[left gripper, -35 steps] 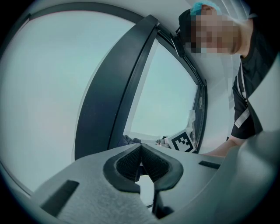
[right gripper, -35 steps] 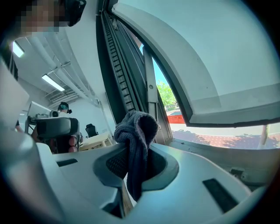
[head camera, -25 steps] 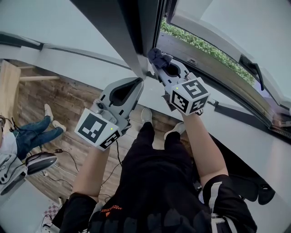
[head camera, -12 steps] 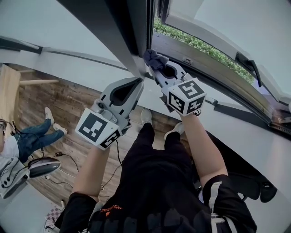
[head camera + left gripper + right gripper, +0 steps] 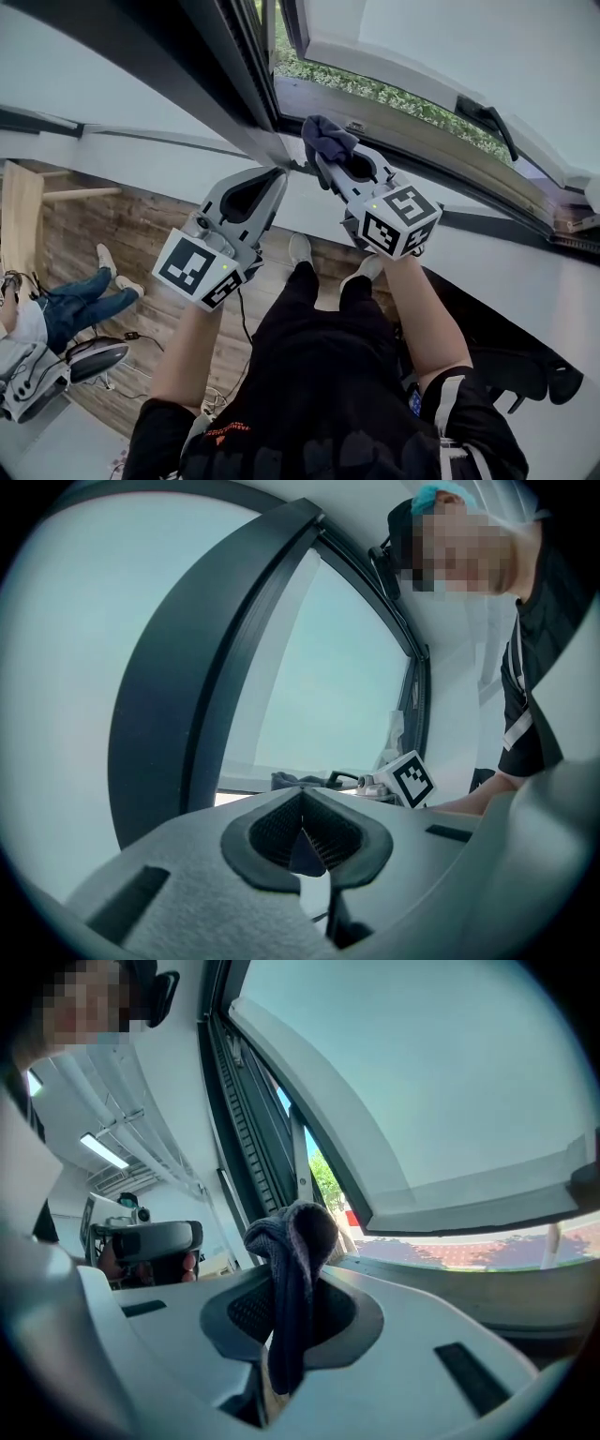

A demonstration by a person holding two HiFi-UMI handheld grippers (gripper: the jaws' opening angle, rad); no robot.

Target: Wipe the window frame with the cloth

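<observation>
Right tool (image 5: 325,157) slid cloth (image 5: 325,134) along window frame (image 5: 246,94).

Dark blue cloth (image 5: 323,137), dark grey window frame (image 5: 231,67).

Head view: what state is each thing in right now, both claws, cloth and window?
Right claw: shut on the cloth.
Left claw: shut, nothing held.
Cloth: bunched, sticking out past the claw tips.
Window: open, greenery visible outside.
</observation>
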